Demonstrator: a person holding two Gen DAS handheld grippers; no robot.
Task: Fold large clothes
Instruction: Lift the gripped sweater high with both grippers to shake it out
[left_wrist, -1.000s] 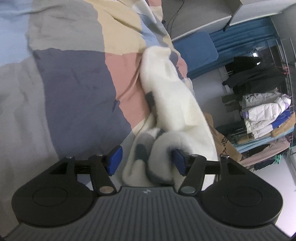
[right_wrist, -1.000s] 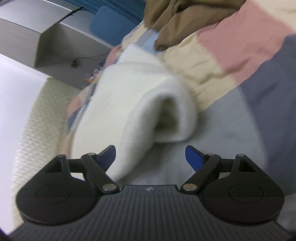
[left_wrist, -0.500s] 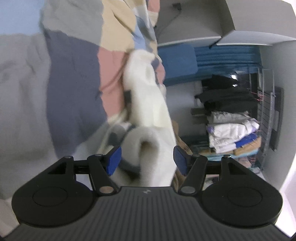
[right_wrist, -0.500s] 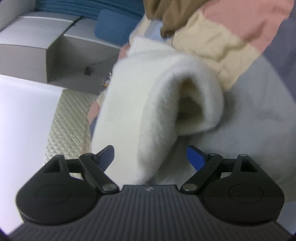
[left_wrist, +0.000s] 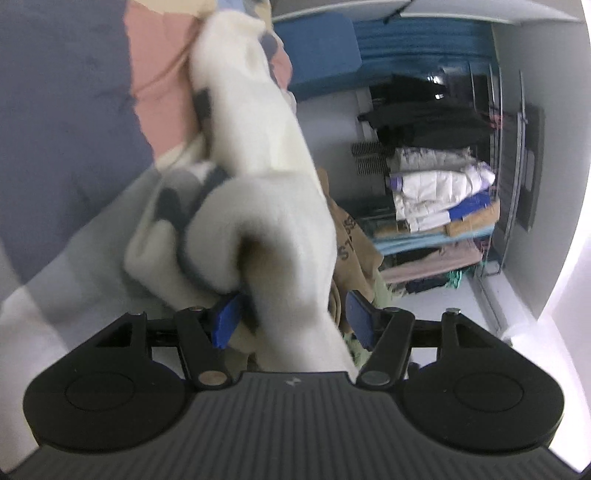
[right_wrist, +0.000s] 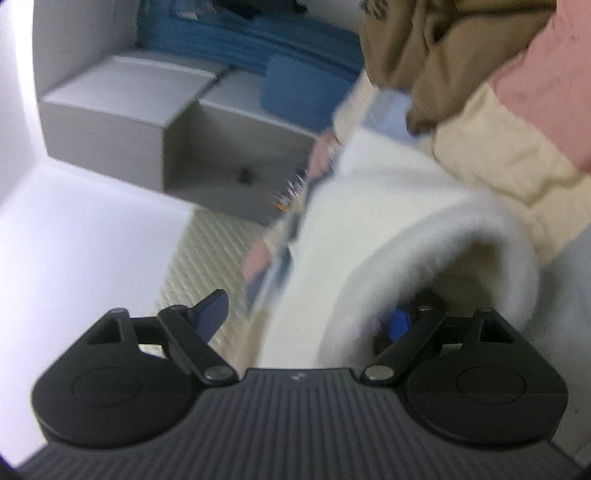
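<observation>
Both cuffs of the cream fleece garment (left_wrist: 255, 122) had slid nearer: left gripper (left_wrist: 291, 319) and right gripper (right_wrist: 306, 314) stood released, ready to clench

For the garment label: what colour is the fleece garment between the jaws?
Cream-white, with grey patches; the fleece garment shows best in the left wrist view.

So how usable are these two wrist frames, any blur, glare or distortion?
Left wrist view: the cream fleece garment is motion-smeared, the clothes rack behind is sharper, fisheye bends the wall, and the right edge is blown out white. Right wrist view: heavier blur over the fleece and the patchwork bedcover, glare on the white surface at left, though the gripper body stays crisp.
</observation>
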